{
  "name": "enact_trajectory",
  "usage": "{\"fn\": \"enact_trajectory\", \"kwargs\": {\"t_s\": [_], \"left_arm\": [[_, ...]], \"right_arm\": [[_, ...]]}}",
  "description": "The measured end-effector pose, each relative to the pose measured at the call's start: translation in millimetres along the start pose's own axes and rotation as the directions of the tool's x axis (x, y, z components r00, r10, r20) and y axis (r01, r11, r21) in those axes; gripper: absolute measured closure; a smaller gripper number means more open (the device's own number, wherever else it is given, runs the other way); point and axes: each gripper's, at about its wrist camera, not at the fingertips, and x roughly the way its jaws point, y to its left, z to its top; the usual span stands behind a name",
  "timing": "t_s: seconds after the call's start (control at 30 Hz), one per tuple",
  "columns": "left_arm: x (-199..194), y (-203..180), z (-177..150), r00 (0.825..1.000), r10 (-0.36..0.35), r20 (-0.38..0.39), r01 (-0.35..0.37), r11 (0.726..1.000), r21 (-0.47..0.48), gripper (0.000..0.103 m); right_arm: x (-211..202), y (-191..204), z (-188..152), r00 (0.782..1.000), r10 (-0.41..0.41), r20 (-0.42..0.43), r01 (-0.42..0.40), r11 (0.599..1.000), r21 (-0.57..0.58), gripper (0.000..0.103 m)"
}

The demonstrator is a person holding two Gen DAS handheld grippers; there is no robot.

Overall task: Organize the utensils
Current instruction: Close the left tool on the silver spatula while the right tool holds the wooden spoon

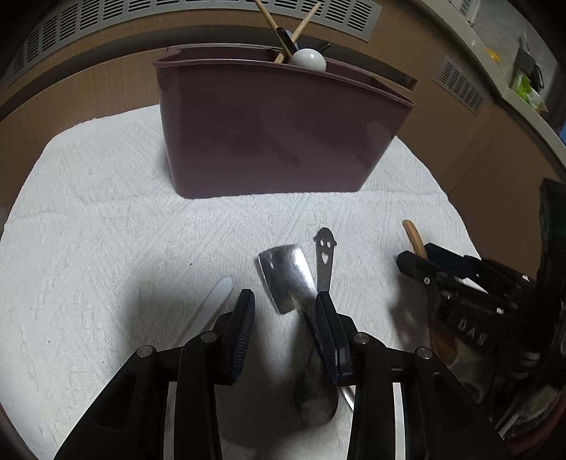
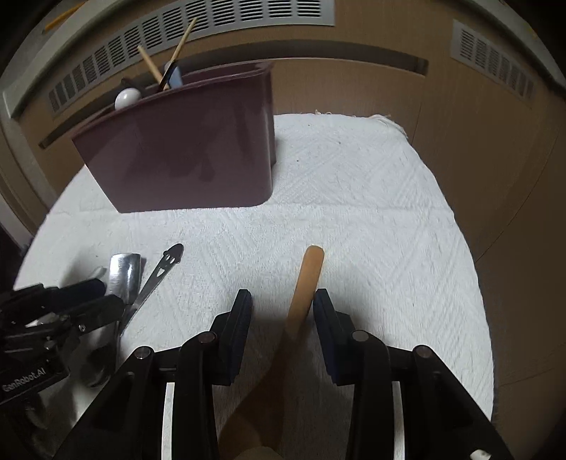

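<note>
A white textured cloth [image 1: 106, 219] is spread over the surface, and everything else is carried on it. A plum-coloured plastic caddy [image 1: 276, 134] is set upright toward the cloth's far edge; wooden chopsticks [image 1: 272, 24], a dark handle and a white rounded utensil end [image 1: 309, 59] are seen sticking out of its top.

Near the cloth's near edge, the left gripper [image 1: 284, 300] is held with its jaws partly apart over a metal spoon [image 1: 300, 336] with a broad flat handle. The right pad is seen against the spoon's stem, the left pad stands clear, and no grip is closed. A slim steel handle with a cut-out smiling face [image 1: 324, 254] lies just beside the spoon, and a white plastic handle [image 1: 215, 300] is seen to the left of the jaws.

Toward the near right corner, the right gripper [image 2: 282, 300] is placed with its jaws fairly wide around a wooden spoon [image 2: 306, 283]. The handle lies between the pads, close to the right one; whether it is touched cannot be told.
</note>
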Motion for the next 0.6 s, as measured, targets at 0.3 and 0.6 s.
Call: {"fn": "enact_trajectory", "kwargs": {"t_s": [0.3,0.6], "left_arm": [[20,-35,12,0.997,0.076,0.020,-0.078,0.988,0.134,0.063],[15,-24,10,1.000,0.026,-0.004,-0.024,0.983,0.181,0.061]], "right_arm": [[-9,-11,-10,1.000,0.017,0.018,-0.016,0.999,-0.042,0.088],[-8,-11,-10,0.999,0.038,0.020,-0.037,0.998,-0.051,0.084]]}}
